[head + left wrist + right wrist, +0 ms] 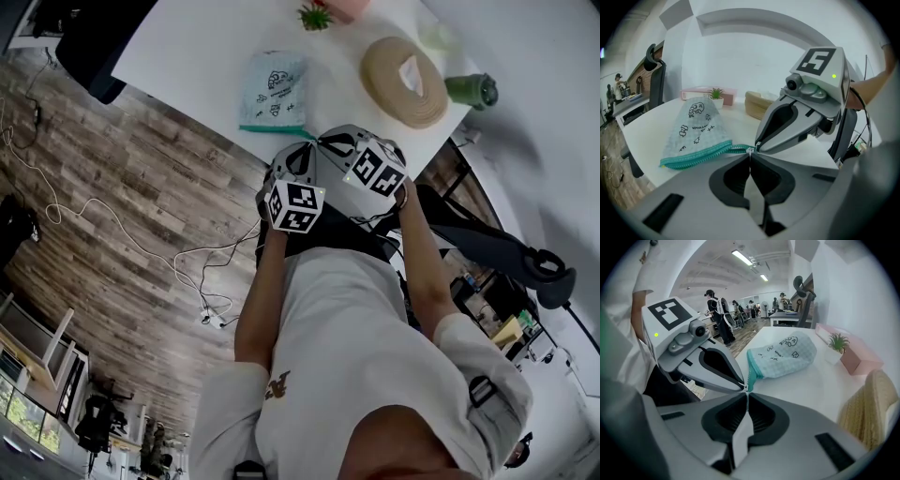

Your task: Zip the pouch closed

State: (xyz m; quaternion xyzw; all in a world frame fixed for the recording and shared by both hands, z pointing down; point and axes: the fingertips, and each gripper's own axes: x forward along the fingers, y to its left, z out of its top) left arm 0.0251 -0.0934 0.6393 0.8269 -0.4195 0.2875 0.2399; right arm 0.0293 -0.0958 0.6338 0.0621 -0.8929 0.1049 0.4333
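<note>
Left tool (750, 155): clenched, jaws pressed tip to tip on the near end of the zipper (701, 154). A small pale bit sits right at the tips.
Right tool (746, 394): also clenched, with its tips at that same zipper end. The two tools meet nose to nose and touch there. Can't tell which one has the pull and which has only the tape end.

Pouch (272, 89): light blue-green with small dark doodle prints, lying flat on the white counter (187, 56) near the edge by the person. Its teal zipper edge faces the tools and the rest of the body points away from them. In the left gripper view the zipper shows as one unbroken teal band along its visible length. The tools cover the last bit.

Other things on the counter, all well apart from the pouch:
- a woven basket (403, 82)
- a green object (472, 91) just beside the basket
- a small potted plant (316, 15) next to a pink box (855, 355) at the far side

In the head view both forearms reach in close together and the marker cubes sit side by side. Below the counter edge there is a wood floor (112, 216) with a loose cable (141, 244). People (715, 315) stand far back in the room.
</note>
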